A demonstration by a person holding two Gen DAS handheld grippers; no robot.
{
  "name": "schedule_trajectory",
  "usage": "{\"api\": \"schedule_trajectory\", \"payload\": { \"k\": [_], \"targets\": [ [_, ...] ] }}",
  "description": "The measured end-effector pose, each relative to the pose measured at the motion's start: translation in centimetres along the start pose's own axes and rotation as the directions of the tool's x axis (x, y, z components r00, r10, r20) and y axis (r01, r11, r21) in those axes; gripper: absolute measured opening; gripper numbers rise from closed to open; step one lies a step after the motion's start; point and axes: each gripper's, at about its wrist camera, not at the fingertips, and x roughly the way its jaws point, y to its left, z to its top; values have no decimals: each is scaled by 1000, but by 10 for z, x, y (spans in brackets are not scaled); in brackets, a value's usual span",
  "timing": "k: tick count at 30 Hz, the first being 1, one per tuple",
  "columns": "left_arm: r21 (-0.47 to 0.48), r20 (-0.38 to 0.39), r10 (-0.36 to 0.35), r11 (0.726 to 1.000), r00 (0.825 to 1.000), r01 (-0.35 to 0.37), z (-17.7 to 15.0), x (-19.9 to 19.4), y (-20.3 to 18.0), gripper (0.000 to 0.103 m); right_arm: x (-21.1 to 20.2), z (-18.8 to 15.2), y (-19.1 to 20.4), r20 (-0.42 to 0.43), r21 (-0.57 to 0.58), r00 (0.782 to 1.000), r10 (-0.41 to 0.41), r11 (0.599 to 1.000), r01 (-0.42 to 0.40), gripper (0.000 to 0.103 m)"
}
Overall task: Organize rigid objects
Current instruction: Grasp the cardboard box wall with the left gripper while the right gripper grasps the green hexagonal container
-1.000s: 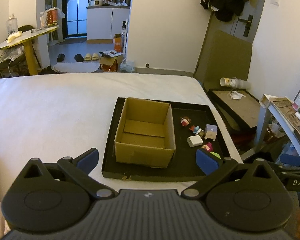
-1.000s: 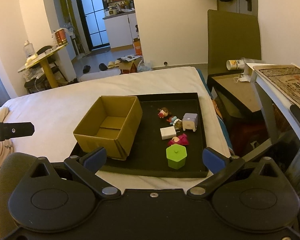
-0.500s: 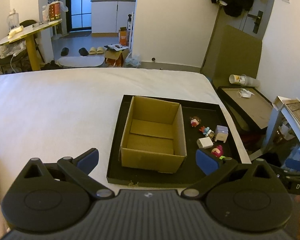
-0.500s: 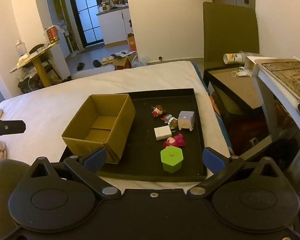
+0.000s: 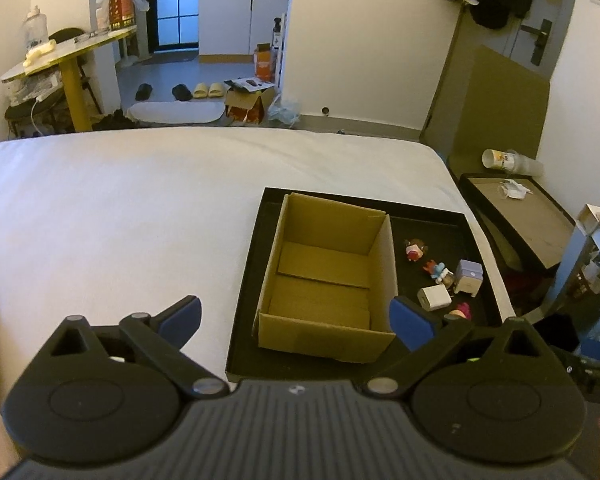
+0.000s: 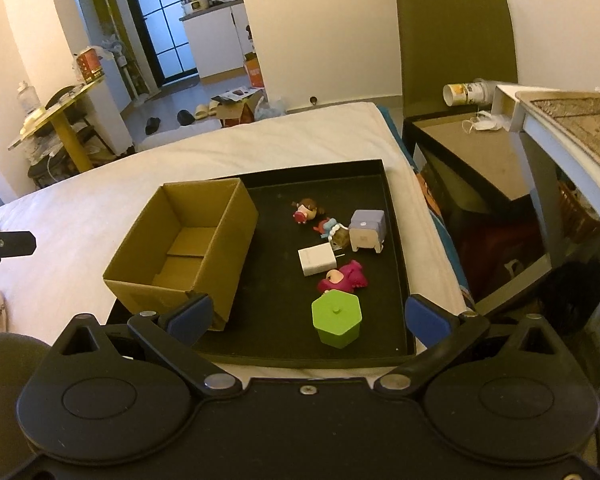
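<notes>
Both grippers hover over the near edge of the black shallow tray (image 6: 396, 240) on the white bed (image 5: 120, 208). Left gripper (image 5: 296, 318): fingers spread wide, nothing held. Right gripper (image 6: 308, 318): same, spread and empty. Open brown cardboard box (image 6: 180, 248) sits in the tray's left part. To its right: green hexagonal lidded container (image 6: 336, 318), magenta toy figure (image 6: 342, 278), white rectangular charger block (image 6: 317, 260), lilac cube-shaped toy (image 6: 367, 230), two small cartoon figurines (image 6: 306, 210).

White bed (image 5: 140, 208); black tray (image 6: 396, 240) lying flat near its right edge.
</notes>
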Motion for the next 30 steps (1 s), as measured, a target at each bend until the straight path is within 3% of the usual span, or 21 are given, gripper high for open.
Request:
{"api": "schedule_trajectory", "payload": {
  "k": [8,30],
  "targets": [
    [-16,-34,15,1000,999,-16,7,25,5,99,24,0,-8,-43,18,999,-2,1000,3,99],
    [0,-187,84,996,979,-85,18,101,11,75,81,3,-16,-169,13,985,-33,999,35,95]
  ]
}}
